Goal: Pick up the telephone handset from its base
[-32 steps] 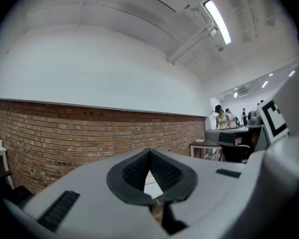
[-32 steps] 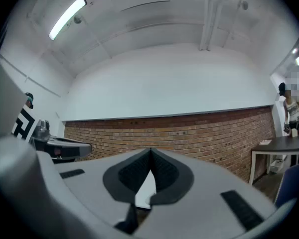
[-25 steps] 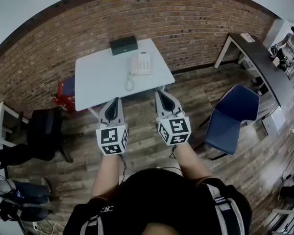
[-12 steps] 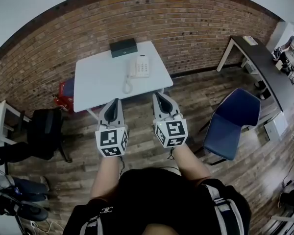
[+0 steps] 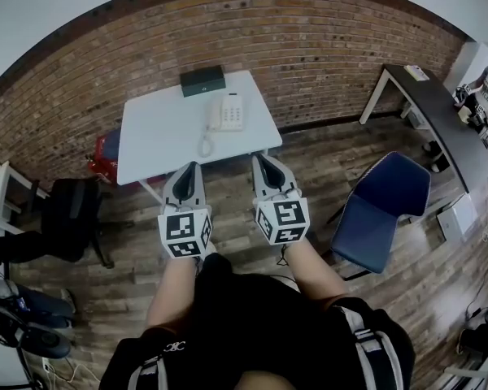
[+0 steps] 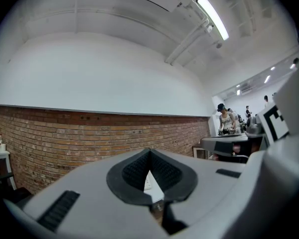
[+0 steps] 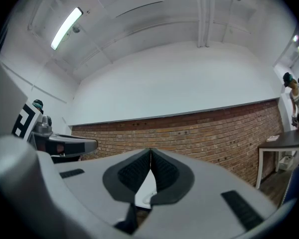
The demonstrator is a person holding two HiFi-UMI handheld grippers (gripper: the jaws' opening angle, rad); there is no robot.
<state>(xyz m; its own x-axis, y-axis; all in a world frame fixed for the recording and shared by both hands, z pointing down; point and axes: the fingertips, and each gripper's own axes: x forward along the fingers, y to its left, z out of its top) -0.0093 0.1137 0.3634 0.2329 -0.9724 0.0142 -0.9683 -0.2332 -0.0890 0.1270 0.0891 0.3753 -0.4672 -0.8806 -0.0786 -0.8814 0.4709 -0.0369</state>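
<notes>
Fingers' ribbed black pads [image 6: 134, 169] meet: left gripper [image 5: 189, 167], right gripper [image 5: 263, 158].

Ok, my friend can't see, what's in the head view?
The left gripper and right gripper, both closed, point toward a white table by a brick wall. A telephone sits on it, handset on its base, near a dark box.

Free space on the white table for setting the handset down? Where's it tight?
Widest bare patch: the left half of the table, from its left edge to the coiled cord and the telephone. A narrower strip runs along the near edge, right of the cord. Tight: the far middle, where the dark box sits close behind the telephone.
</notes>
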